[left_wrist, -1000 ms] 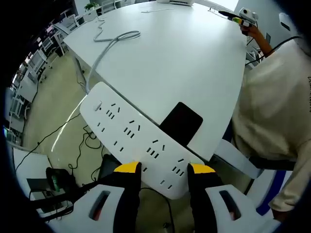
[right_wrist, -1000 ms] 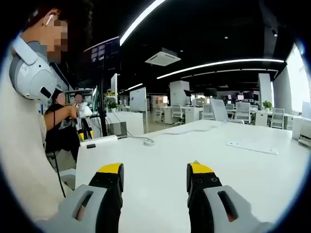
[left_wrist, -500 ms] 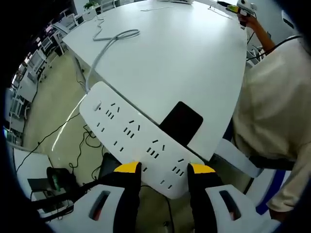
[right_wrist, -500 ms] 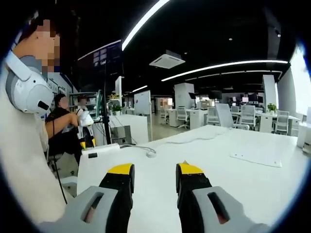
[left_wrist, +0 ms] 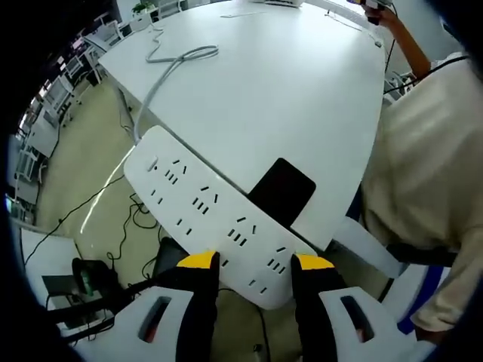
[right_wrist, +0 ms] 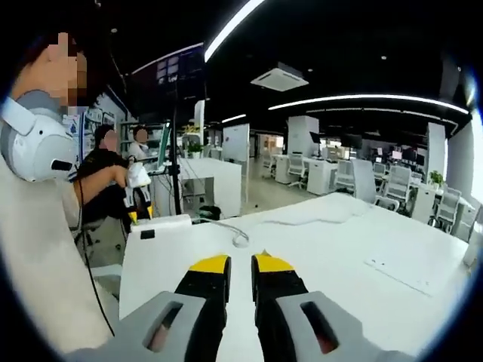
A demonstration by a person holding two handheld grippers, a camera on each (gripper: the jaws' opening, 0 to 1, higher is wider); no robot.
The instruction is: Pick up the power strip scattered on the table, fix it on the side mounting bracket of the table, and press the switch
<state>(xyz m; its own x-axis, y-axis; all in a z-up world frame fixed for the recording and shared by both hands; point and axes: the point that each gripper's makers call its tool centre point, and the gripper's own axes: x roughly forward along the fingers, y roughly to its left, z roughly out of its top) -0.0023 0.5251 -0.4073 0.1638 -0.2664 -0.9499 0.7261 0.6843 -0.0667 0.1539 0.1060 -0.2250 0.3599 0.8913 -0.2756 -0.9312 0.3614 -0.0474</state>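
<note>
One white power strip [left_wrist: 211, 215] with five visible socket groups. One black mounting bracket [left_wrist: 281, 190] at the desk [left_wrist: 287, 83] edge. One grey cable [left_wrist: 170, 64] on the desk beyond the strip. Two people [right_wrist: 113, 177] stand past the desk's far corner.

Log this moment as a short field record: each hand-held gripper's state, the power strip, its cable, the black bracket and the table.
left hand-held gripper: shut on the power strip's near end
right hand-held gripper: jaws nearly together, holding nothing, above the table
power strip: white, sockets facing the camera, lying along the table edge
cable: grey, looping across the tabletop and over the edge
black bracket: at the table edge, behind the strip
table: white
switch: not yet pressed
</note>
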